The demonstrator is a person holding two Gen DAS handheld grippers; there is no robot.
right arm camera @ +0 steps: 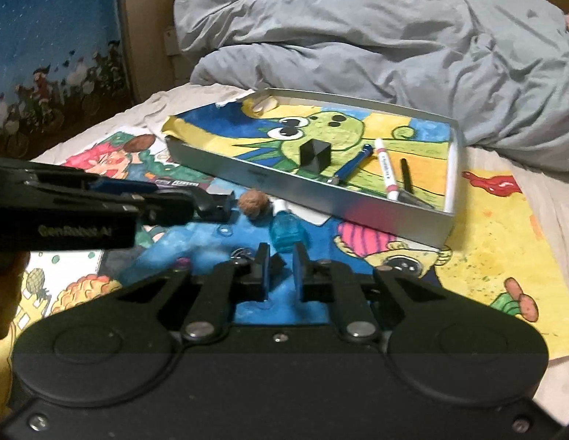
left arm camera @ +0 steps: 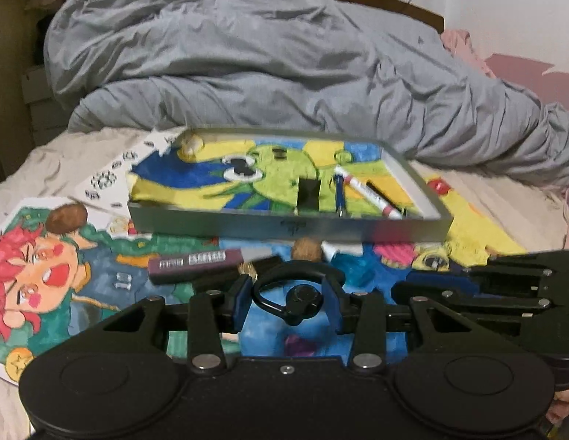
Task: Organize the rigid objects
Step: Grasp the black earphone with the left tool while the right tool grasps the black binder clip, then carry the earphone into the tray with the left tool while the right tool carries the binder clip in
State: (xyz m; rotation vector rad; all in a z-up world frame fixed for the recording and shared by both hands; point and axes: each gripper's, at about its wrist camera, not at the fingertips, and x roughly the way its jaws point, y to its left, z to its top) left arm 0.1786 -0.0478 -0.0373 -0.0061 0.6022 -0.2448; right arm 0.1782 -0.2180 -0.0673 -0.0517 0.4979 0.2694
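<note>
- Looking along the left wrist view, your left claw (left arm camera: 290,286) is gripping a black metal ring fitting with a round knob (left arm camera: 302,299). The blue pads press its two sides and it hangs clear of the painted paper sheets (left arm camera: 64,275) spread over the bed (left arm camera: 46,161). I judge it is held up for carrying to the tray.
- Ahead lies the shallow silver metal tray (left arm camera: 284,225), lined with a green frog drawing, probably so that loose pieces stay together.
- Inside it you have a black prism-shaped block (left arm camera: 308,192) near the middle. A blue pen (left arm camera: 339,192) and a white marker with pink ends (left arm camera: 368,192) lie side by side to its right. A pale lump (left arm camera: 190,143) sits in the far left corner; what it is I cannot tell.
- Outside the tray, a brown walnut (left arm camera: 307,248) rests just beside the near wall, and a purple rectangular bar (left arm camera: 196,262) lies to its left.
- Turning to the right wrist view, your right claw (right arm camera: 280,256) is closed down narrow on a small black wedge-shaped piece (right arm camera: 277,262), apparently pinched for the same trip.
- From here the tray also shows a slim black pen (right arm camera: 405,174) right of the marker.
- A small clear blue bottle (right arm camera: 284,233) stands between the walnut and your right claw, outside the tray.
- Both held pieces are near the tray's front wall, not yet over it.
</note>
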